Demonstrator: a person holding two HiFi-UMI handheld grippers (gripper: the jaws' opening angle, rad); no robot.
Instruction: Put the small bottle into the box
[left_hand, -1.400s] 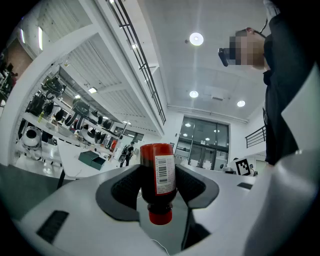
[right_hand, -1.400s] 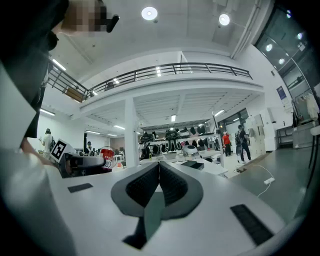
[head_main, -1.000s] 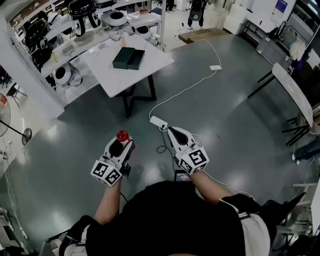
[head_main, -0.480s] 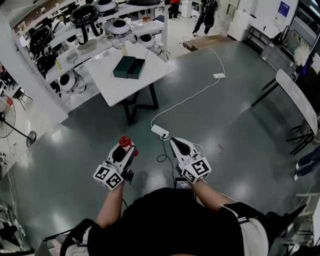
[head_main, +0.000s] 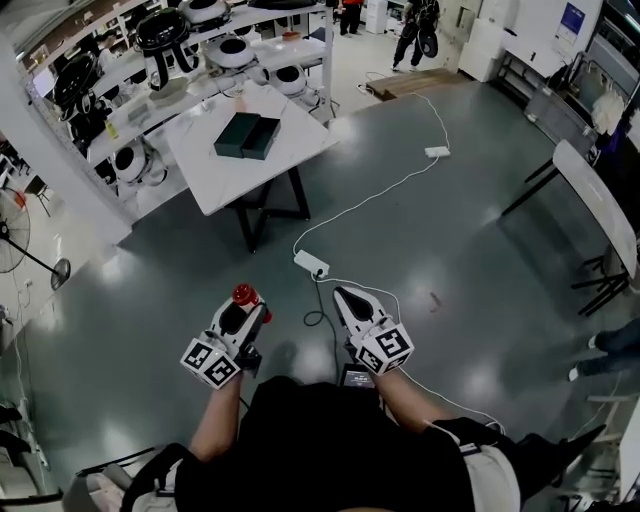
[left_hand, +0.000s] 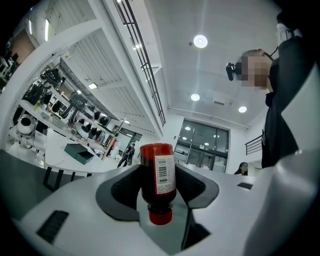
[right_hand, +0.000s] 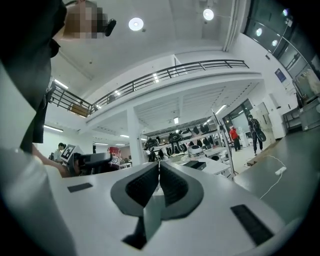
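Note:
A small dark bottle (left_hand: 157, 180) with a red cap and a white barcode label sits between the jaws of my left gripper (left_hand: 157, 187), cap towards the camera. In the head view the bottle (head_main: 243, 295) pokes out of the left gripper (head_main: 236, 315) low over the grey floor. The right gripper (head_main: 350, 305) is beside it, jaws pressed together on nothing (right_hand: 159, 182). The dark green box (head_main: 247, 136) lies open on the white table (head_main: 215, 175) far ahead, well apart from both grippers. The box (left_hand: 79, 153) also shows small at the left of the left gripper view.
A white power strip (head_main: 311, 264) and its cable (head_main: 385, 185) lie on the floor between me and the table. Shelves with round white devices (head_main: 232, 50) stand behind the table. A chair (head_main: 590, 200) is at right. People walk at the far back (head_main: 420, 30).
The table and box have shifted slightly in the head view as I move. Both grippers keep their pose; the left still holds the bottle.

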